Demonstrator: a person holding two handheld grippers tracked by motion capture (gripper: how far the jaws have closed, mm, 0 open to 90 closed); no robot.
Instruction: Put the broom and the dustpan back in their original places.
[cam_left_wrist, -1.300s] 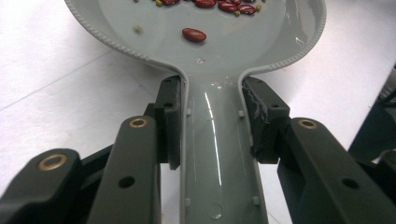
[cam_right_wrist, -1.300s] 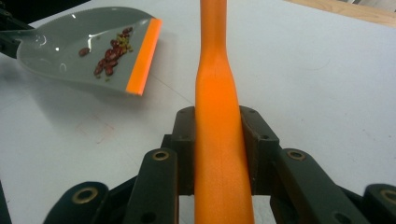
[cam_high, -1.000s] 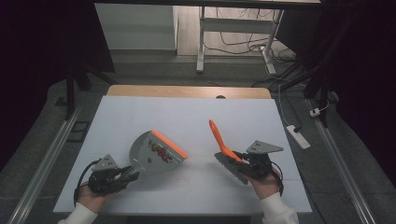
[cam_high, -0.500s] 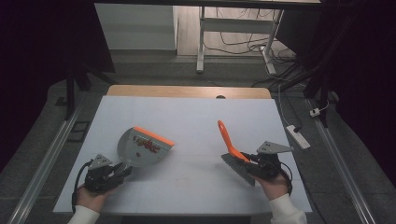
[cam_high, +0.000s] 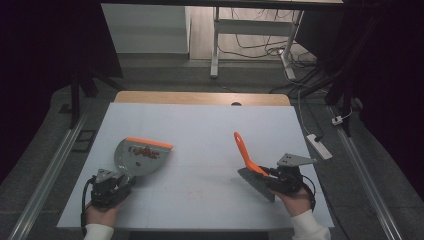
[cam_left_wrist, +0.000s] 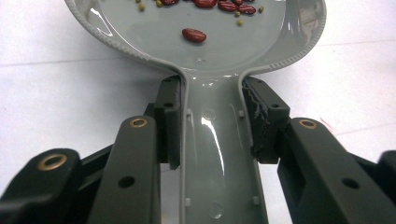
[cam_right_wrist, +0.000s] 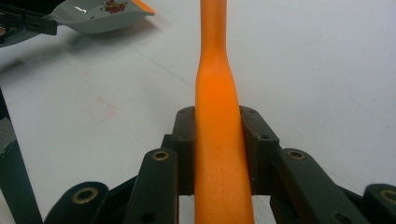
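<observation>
A grey dustpan (cam_high: 141, 155) with an orange lip lies at the table's left, with red beans (cam_high: 141, 151) in it. My left gripper (cam_high: 113, 186) is shut on its handle near the front edge. In the left gripper view the dustpan's handle (cam_left_wrist: 211, 140) runs between the jaws, and red and small green beans (cam_left_wrist: 194, 35) lie in the pan. My right gripper (cam_high: 278, 177) is shut on an orange-handled brush (cam_high: 244, 149); its dark bristles (cam_high: 256, 183) point down at the table. The brush handle (cam_right_wrist: 217, 112) rises between the jaws in the right gripper view, with the dustpan (cam_right_wrist: 100, 14) far off.
The white table top (cam_high: 200, 125) has a wooden strip (cam_high: 200, 97) along its far edge. A faint reddish mark (cam_high: 195, 195) shows near the front. A power strip (cam_high: 317, 146) lies on the floor to the right, and metal rails run along both sides.
The dustpan has swung left and turned, so its orange lip now faces the far side. The brush and right gripper have shifted a little right and toward the front edge.
</observation>
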